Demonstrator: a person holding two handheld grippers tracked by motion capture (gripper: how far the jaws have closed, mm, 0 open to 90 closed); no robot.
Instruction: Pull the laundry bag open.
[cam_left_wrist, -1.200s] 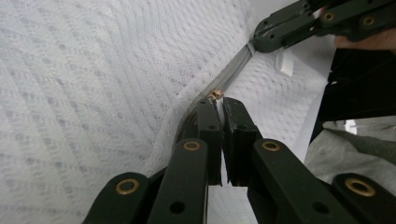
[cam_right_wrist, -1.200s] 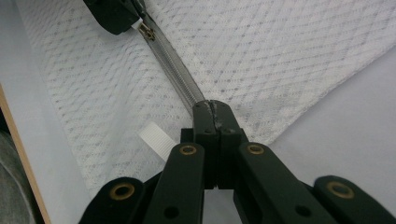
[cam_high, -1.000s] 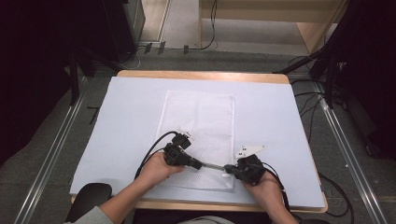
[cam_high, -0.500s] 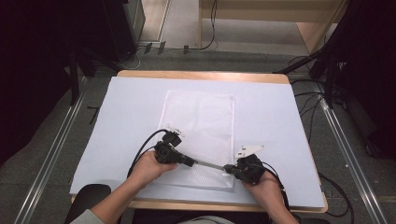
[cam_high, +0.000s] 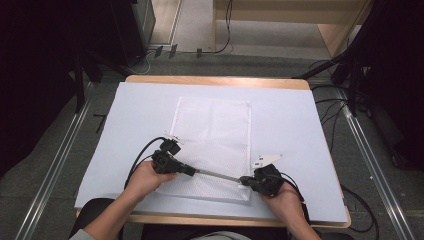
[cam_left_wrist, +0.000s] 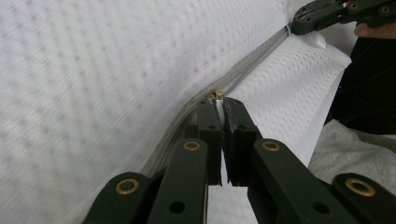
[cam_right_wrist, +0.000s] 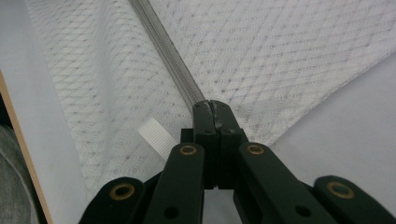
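Leftward along the zipper (cam_high: 216, 175) went the left gripper (cam_high: 192, 171) since the earlier frame, as we noted; its jaws were pinched tight on the zipper pull (cam_left_wrist: 217, 95); the right gripper (cam_high: 245, 180) kept still, clamped on the zipper's right end; we saw the white mesh bag (cam_high: 212, 131) lying flat mid-table, zipper at its near edge.

Even overhead light brightens my tabletop (cam_high: 300, 115) while the room's edges sit dark; my left claw's (cam_left_wrist: 218, 103) close view blurs the mesh softly.
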